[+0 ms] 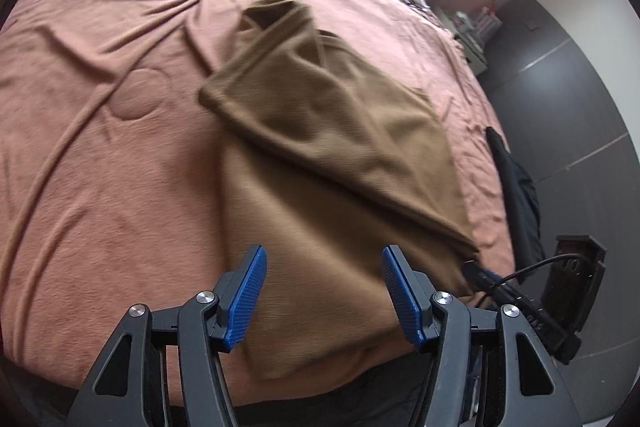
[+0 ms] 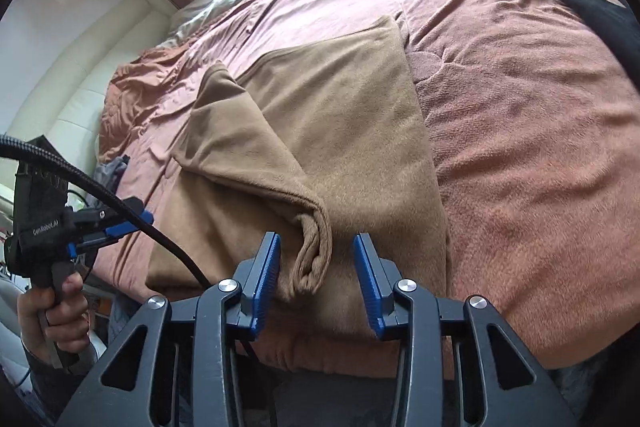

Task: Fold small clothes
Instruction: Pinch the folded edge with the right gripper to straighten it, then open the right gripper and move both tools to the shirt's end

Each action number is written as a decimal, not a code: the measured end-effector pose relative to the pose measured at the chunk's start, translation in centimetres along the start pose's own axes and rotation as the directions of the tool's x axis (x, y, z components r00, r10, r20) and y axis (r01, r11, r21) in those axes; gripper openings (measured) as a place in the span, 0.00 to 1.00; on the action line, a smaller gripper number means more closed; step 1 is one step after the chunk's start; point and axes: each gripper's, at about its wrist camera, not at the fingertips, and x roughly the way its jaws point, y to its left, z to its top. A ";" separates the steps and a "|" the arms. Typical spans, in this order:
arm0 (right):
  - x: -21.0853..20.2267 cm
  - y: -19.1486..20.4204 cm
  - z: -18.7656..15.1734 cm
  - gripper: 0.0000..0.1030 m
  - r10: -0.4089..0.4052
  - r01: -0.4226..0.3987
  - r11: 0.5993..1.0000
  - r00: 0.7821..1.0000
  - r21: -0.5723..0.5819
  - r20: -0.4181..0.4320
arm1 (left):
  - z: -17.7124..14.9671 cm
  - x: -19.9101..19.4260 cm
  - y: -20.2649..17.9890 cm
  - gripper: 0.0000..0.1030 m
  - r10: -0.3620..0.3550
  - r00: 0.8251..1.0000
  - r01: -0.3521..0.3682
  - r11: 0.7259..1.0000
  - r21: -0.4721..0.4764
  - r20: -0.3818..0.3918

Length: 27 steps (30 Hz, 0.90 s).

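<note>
Two spread hand-held grippers [image 1: 323, 295], brown garment [image 1: 320, 147] just ahead

black claw [image 2: 316, 279] frames, ribbed blue pads [image 2: 266, 283], silver screws.

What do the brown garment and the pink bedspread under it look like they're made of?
Brown garment: looks like a soft, matte brushed knit or fleece; fuzzy nap, thick rolled cuff between the open right gripper fingers. Exact fibre unclear.
Pink bedspread: looks like a matte plush or terry-like fabric; pebbly pile, soft creases, stitched quilting lines.
</note>
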 end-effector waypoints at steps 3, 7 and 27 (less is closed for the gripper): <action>0.4 1.0 0.7 0.13 -0.025 0.025 0.999 1.000 -0.034 -0.005 | -0.4 0.5 1.7 0.51 0.020 1.000 -0.021 0.999 -0.031 -0.022; -0.6 1.7 0.9 0.07 -0.015 0.018 0.998 0.999 -0.063 0.034 | -1.0 1.4 3.0 0.47 0.025 0.998 -0.029 0.998 -0.061 -0.057; -3.2 -4.6 -4.3 0.06 0.022 -0.030 0.990 0.998 0.135 0.062 | -1.8 3.2 1.7 0.47 0.059 0.995 -0.059 0.998 0.001 -0.081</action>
